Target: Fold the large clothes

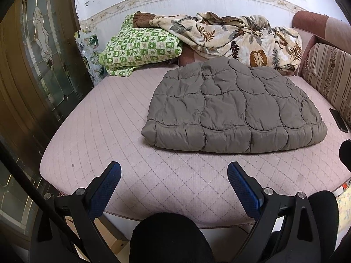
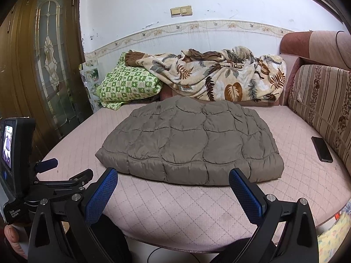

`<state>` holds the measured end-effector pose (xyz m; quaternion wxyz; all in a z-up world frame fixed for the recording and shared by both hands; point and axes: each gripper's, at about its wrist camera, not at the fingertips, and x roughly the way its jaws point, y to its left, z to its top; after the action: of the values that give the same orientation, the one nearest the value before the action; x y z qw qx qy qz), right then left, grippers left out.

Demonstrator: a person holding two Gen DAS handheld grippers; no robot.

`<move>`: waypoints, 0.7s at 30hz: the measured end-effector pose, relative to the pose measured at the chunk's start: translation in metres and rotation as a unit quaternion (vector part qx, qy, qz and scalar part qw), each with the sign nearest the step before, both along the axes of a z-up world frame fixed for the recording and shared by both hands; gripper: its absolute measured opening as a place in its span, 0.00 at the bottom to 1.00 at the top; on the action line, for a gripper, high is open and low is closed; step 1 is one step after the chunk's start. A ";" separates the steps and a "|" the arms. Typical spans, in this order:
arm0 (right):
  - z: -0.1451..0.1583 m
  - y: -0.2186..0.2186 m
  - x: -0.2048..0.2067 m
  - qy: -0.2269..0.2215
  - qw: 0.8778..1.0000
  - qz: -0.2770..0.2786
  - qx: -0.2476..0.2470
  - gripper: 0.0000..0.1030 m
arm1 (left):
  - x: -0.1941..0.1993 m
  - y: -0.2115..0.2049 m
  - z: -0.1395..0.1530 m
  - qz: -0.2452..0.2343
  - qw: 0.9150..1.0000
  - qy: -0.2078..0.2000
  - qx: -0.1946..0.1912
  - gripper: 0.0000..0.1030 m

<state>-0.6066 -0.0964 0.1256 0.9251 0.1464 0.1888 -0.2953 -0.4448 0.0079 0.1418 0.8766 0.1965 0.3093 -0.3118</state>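
Observation:
A grey-brown quilted puffer jacket (image 1: 234,107) (image 2: 190,142) lies folded into a thick rectangle in the middle of the pink quilted mattress (image 1: 105,118) (image 2: 175,208). My left gripper (image 1: 174,171) hovers open over the mattress's near edge, short of the jacket, nothing between its blue pads. My right gripper (image 2: 173,176) is also open and empty, its fingertips just in front of the jacket's near hem. The left gripper's body and screen (image 2: 15,160) show at the left of the right wrist view.
A green checked pillow (image 1: 140,48) and a leaf-print blanket (image 1: 237,37) are heaped against the back wall. A striped cushion (image 2: 324,109) lines the right side, with a black phone (image 2: 322,149) lying beside it. A wooden glass-panel door (image 2: 43,76) stands at left.

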 end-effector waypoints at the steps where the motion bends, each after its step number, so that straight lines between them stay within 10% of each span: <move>1: -0.001 0.000 0.000 0.001 1.000 0.001 0.001 1.00 | 0.000 0.000 -0.001 0.000 1.000 0.001 0.000 0.94; 21: -0.010 -0.002 0.005 0.009 1.000 0.000 0.013 1.00 | 0.006 -0.001 -0.010 0.001 1.000 0.009 0.009 0.94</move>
<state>-0.6018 -0.0987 0.1160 0.9214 0.1553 0.2014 -0.2938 -0.4391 0.0067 0.1321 0.8723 0.2010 0.3205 -0.3099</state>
